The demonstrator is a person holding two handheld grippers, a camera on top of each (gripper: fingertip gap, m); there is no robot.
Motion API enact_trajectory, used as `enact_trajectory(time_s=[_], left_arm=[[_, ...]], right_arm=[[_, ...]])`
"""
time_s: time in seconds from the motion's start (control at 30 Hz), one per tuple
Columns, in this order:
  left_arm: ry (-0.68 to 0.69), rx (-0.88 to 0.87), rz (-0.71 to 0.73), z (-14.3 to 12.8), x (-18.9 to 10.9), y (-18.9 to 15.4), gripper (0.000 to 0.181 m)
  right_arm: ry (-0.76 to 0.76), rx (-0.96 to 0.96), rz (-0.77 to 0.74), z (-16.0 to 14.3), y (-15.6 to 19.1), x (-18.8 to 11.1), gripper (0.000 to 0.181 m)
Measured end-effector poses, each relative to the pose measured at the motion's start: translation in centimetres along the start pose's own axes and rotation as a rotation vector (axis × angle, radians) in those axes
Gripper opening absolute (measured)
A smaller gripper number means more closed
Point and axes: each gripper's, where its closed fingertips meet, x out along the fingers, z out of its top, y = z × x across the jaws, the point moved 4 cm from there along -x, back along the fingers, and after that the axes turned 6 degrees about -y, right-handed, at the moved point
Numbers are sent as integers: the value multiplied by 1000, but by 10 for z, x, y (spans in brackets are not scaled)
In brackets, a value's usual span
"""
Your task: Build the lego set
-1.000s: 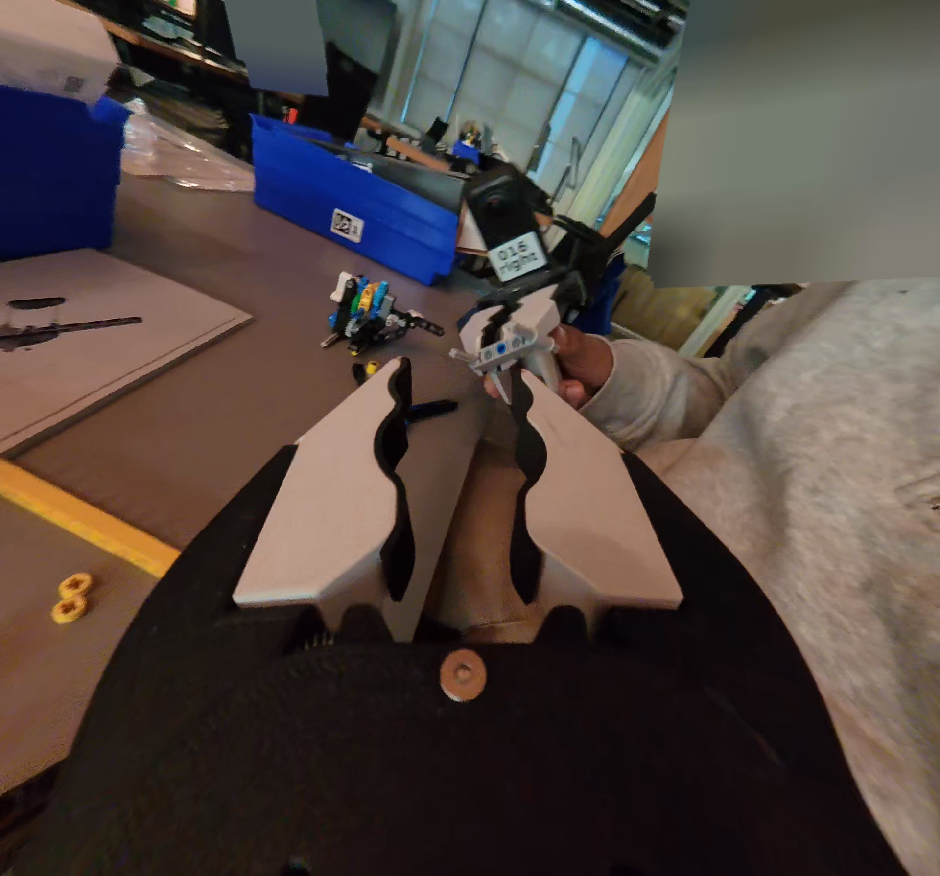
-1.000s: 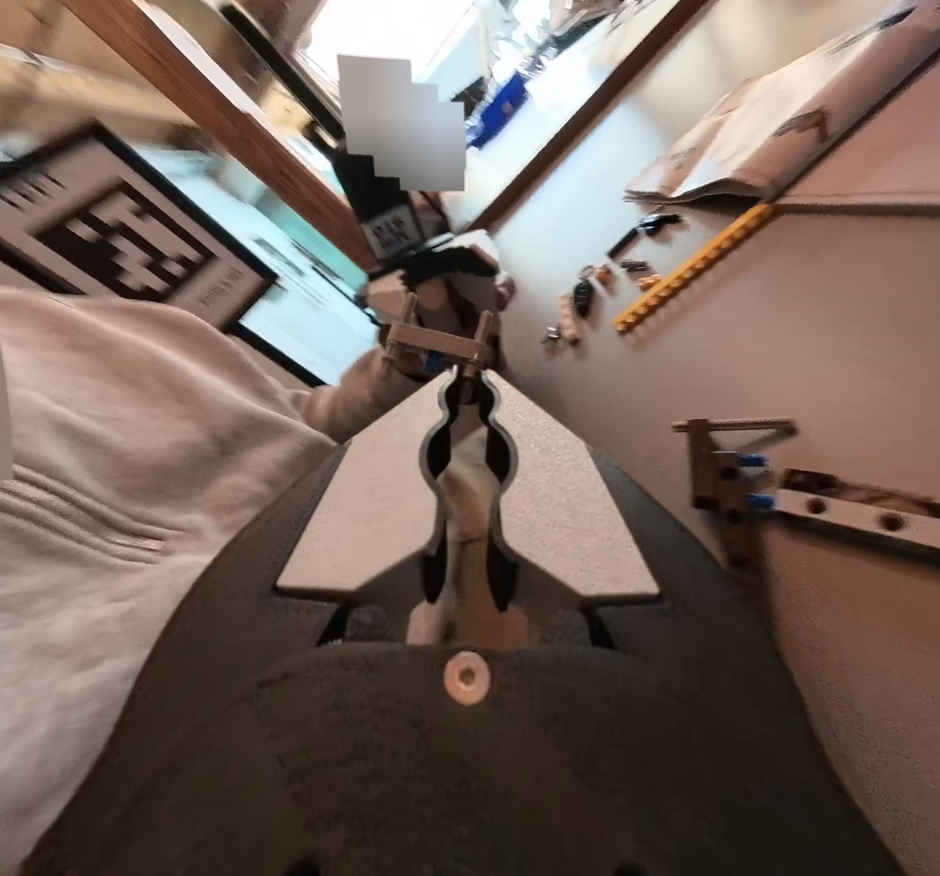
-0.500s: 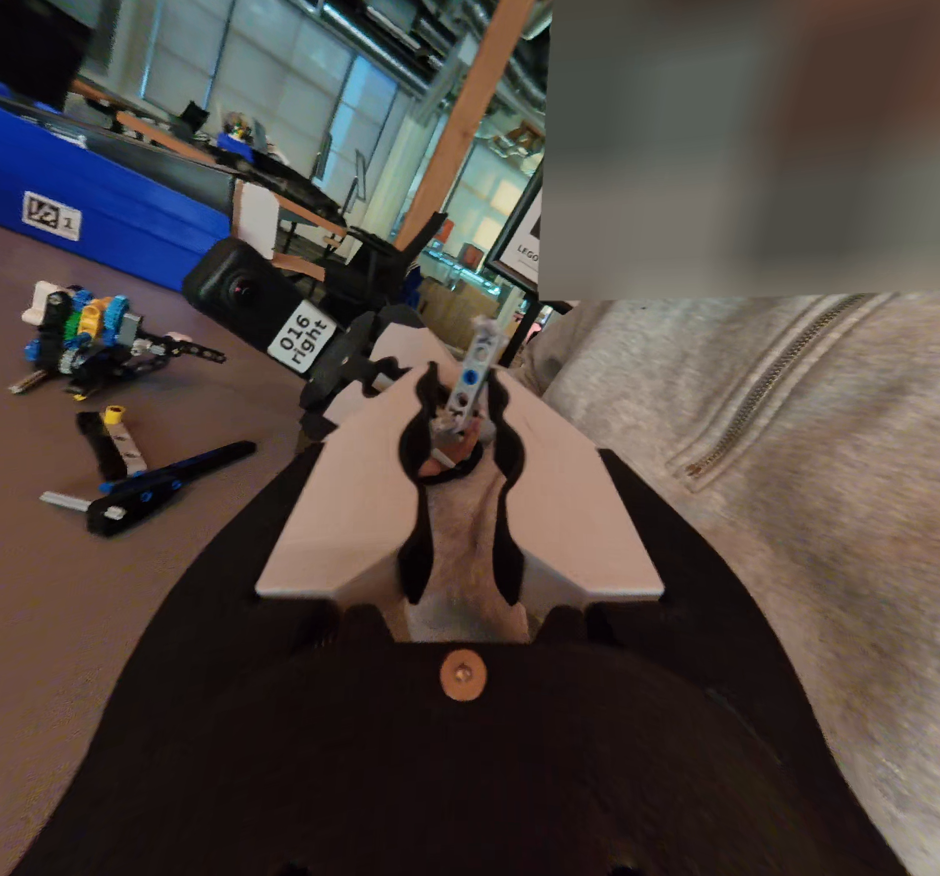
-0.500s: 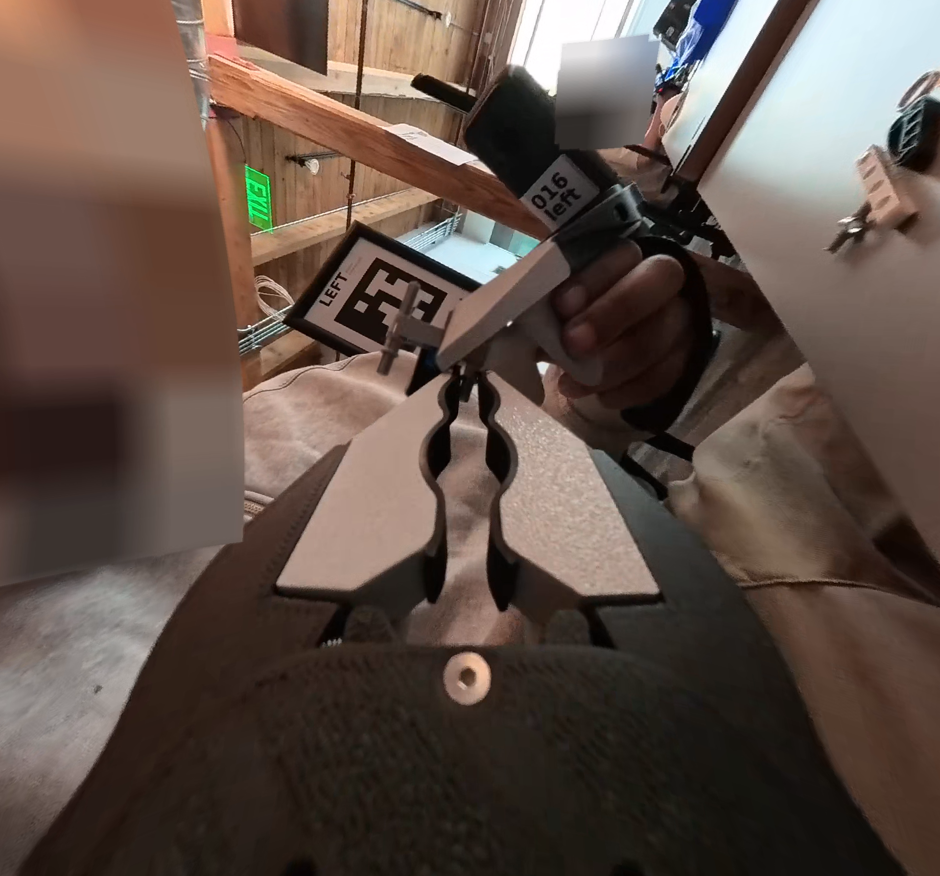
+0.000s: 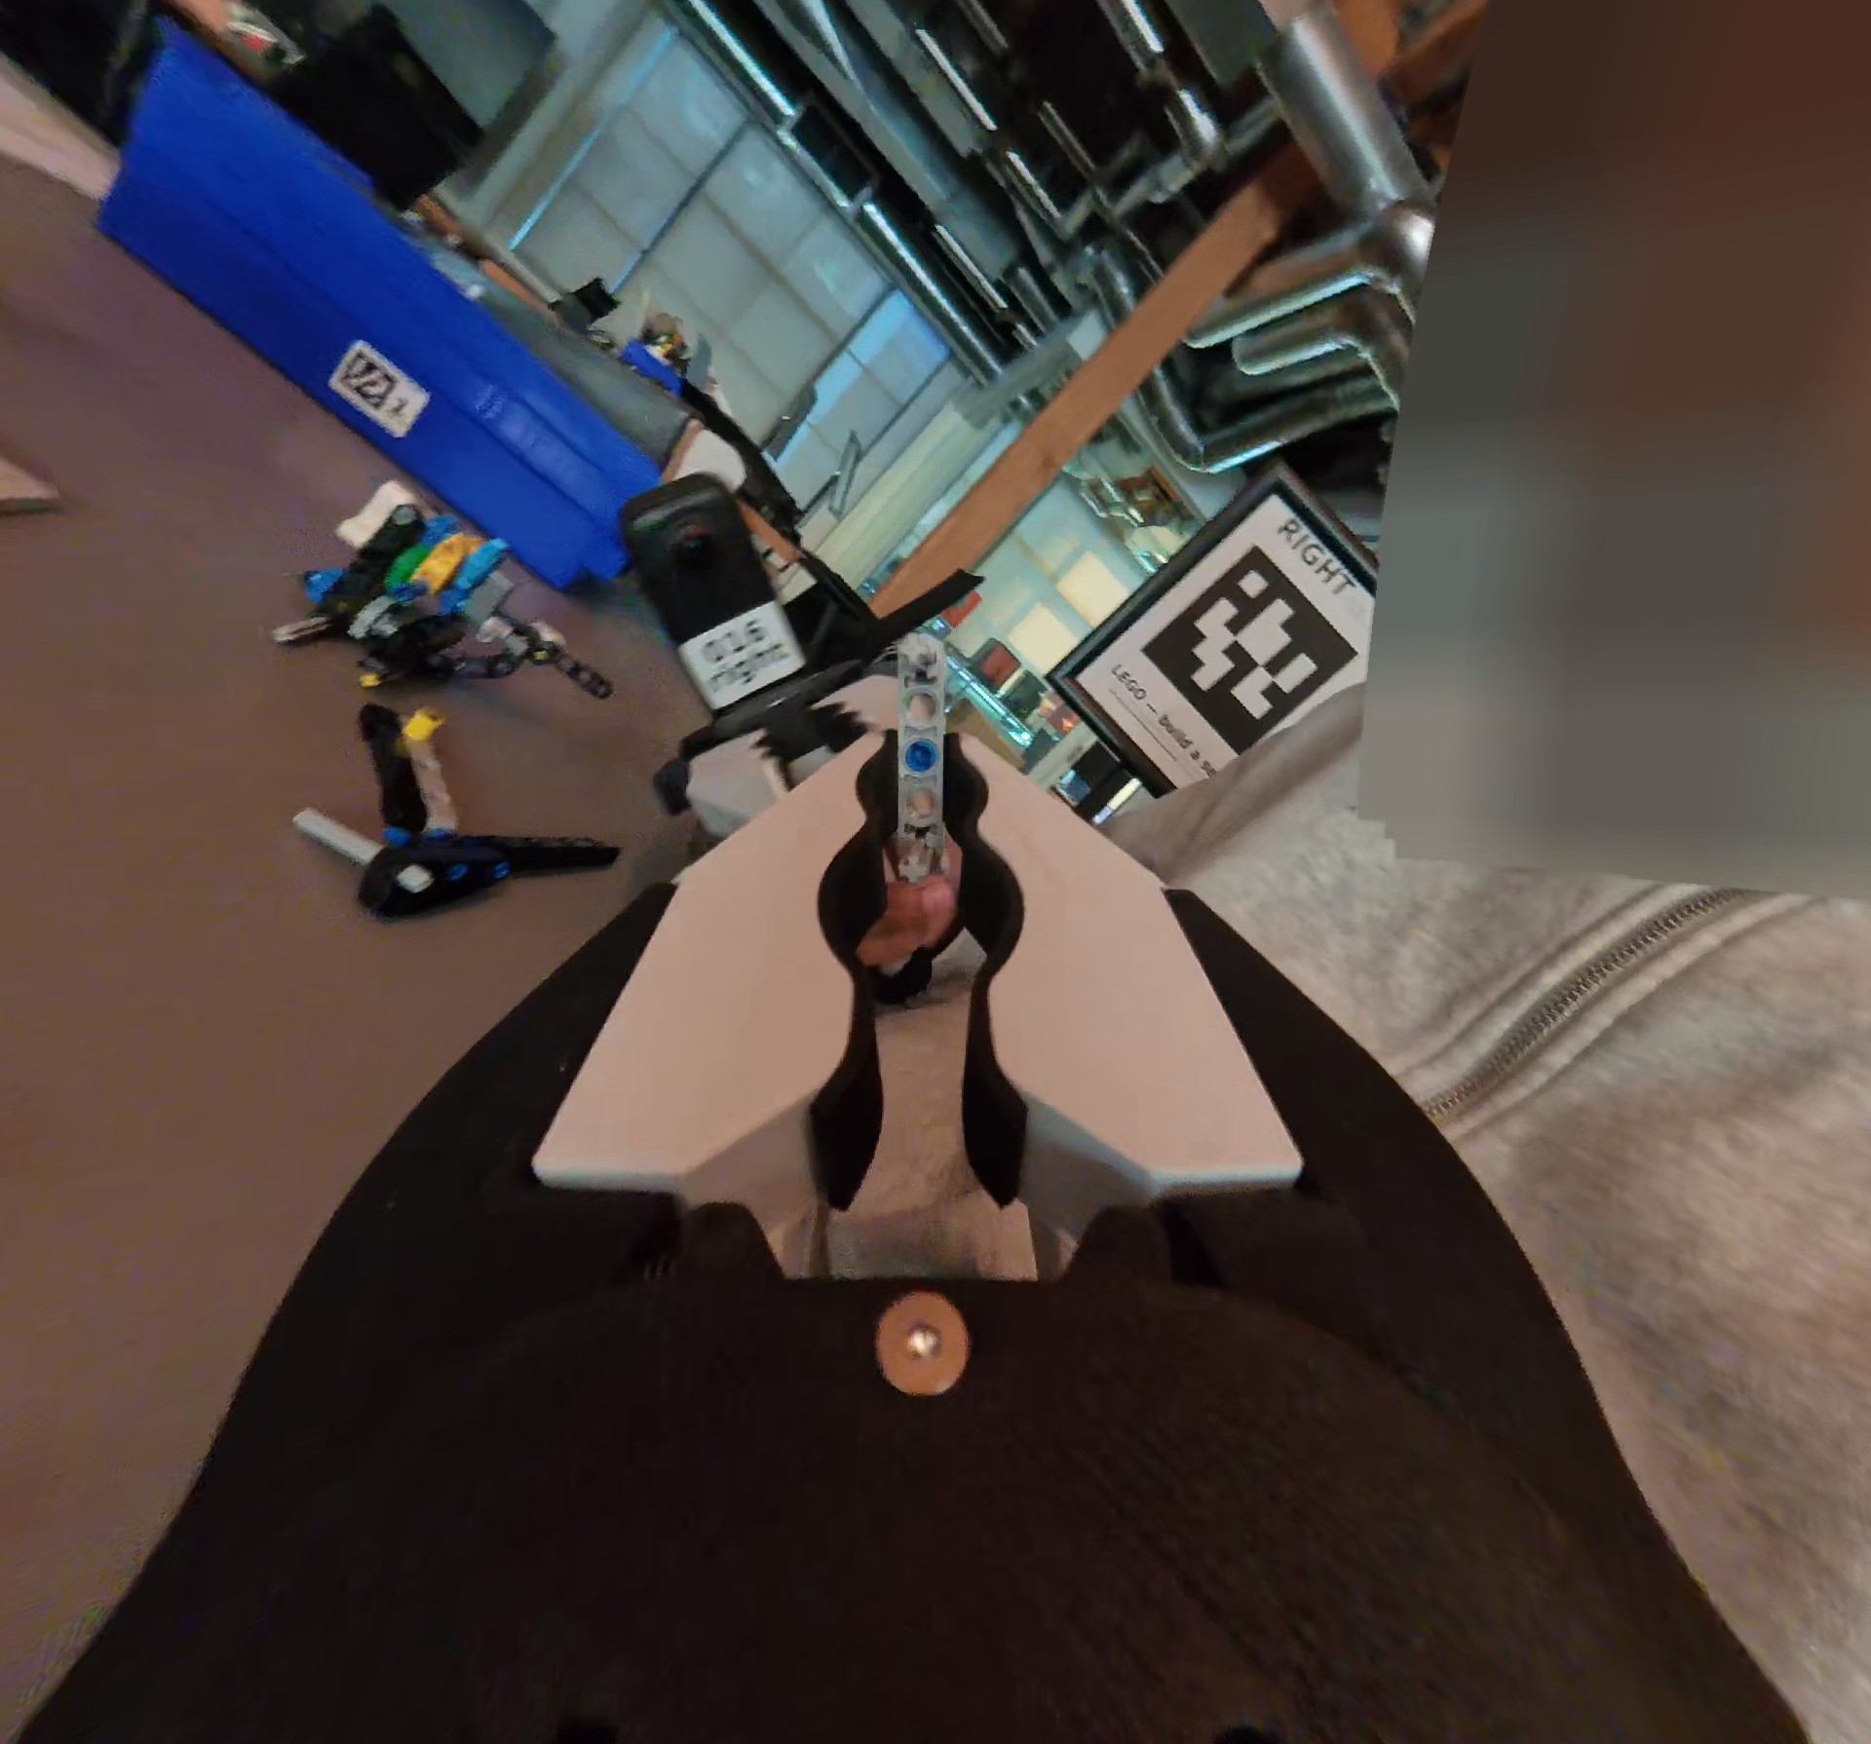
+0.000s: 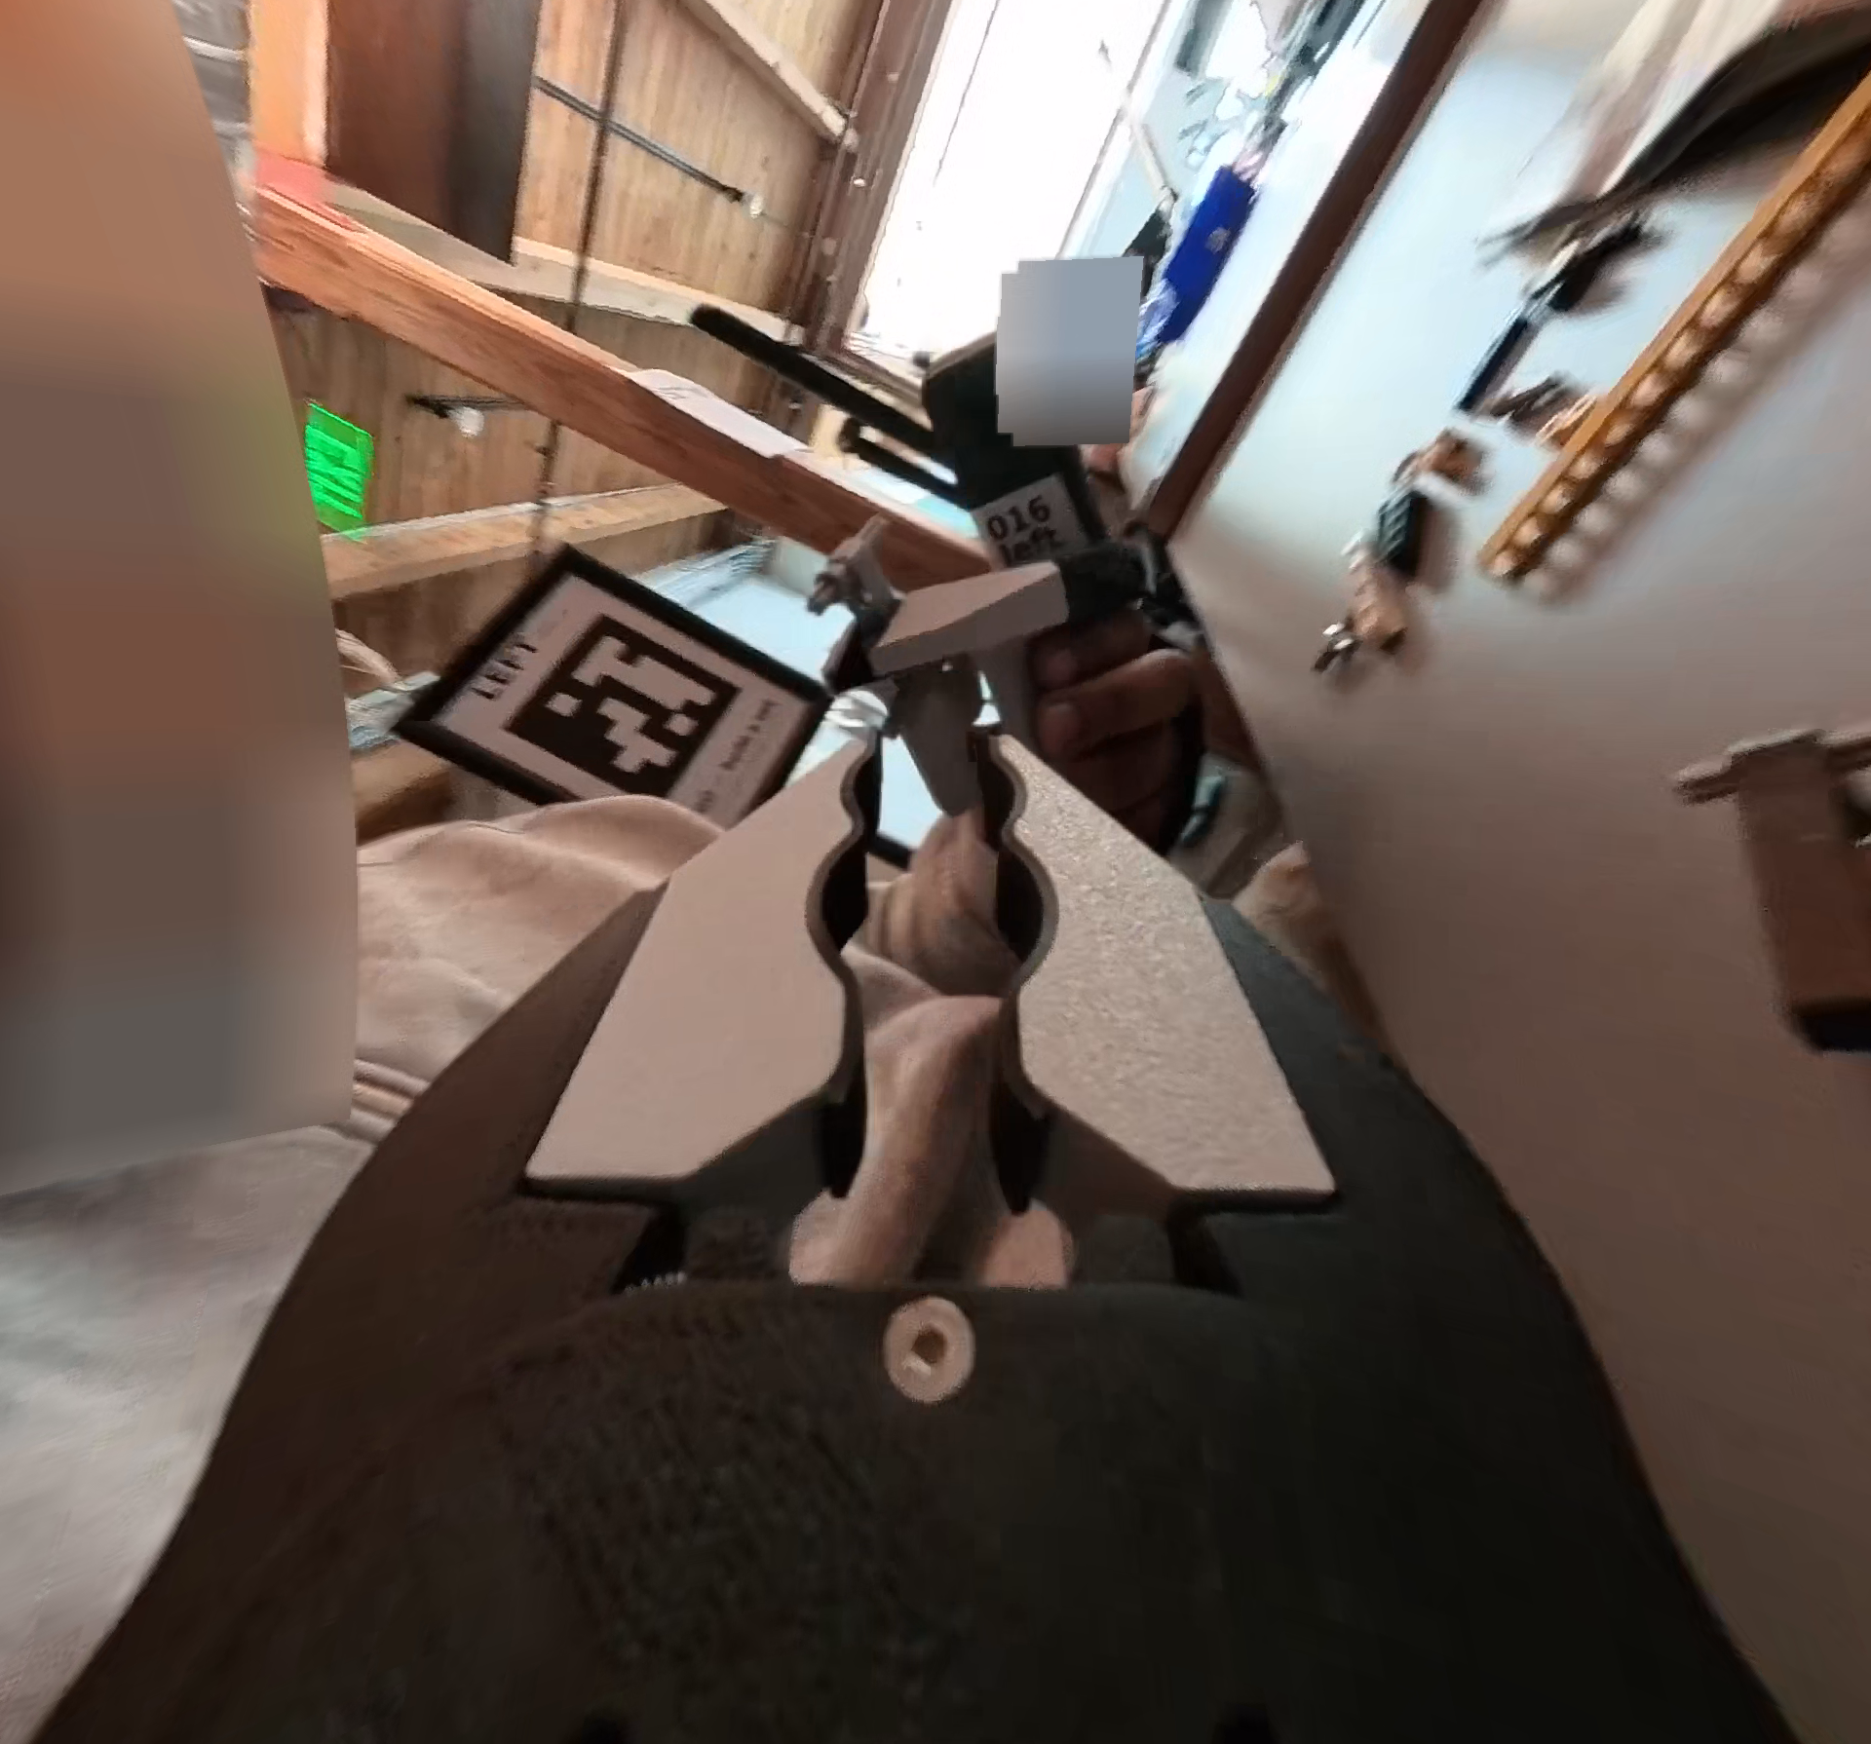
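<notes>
The left claw [image 5: 919, 789] pinched a grey beam [image 5: 920, 754]; the right claw [image 6: 926, 764] gaped empty. Loose pieces [image 5: 445, 860] and a blue bin [image 5: 334, 319] sat on the brown desk [image 5: 152, 1037].

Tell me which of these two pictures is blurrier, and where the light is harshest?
The right wrist view is blurrier: the yellow studded beam and small parts on the pale table smear, and a bright window washes out white. The left wrist view is sharper; the grey holed beam in the left claw reads crisply, edges curve.
</notes>
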Motion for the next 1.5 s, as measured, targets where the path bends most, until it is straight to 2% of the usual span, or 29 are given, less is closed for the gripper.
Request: enact_trajectory(time_s=[0.03, 0.23, 0.4, 0.5, 0.67, 0.87, 1.0, 1.23, 1.5], left_arm=[[3, -9, 20, 0, -1, 3, 2], [44, -53, 33, -8, -1, 7, 2], [100, -120, -29, -16, 2, 2, 2], [163, -73, -26, -25, 5, -1, 2], [250, -27, 9, -43, 14, 3, 2], [282, -24, 30, -53, 22, 7, 2], [262, -36, 34, -50, 20, 10, 2], [274, -29, 50, -51, 20, 13, 17], [264, -31, 86, -49, 17, 17, 2]], right_arm=[[0, -71, -32, 3, 0, -1, 18], [13, -466, -155, 7, 13, 2, 18], [32, -528, -111, 0, 22, 6, 17], [15, -534, -111, -4, 27, 2, 22], [-27, -586, -196, -14, 21, -11, 23], [19, -539, -200, -16, 12, -10, 6], [21, -553, -211, -13, 12, -12, 6], [-36, -500, -207, -3, 11, -18, 5], [-106, -276, -143, 5, 2, -24, 5]])
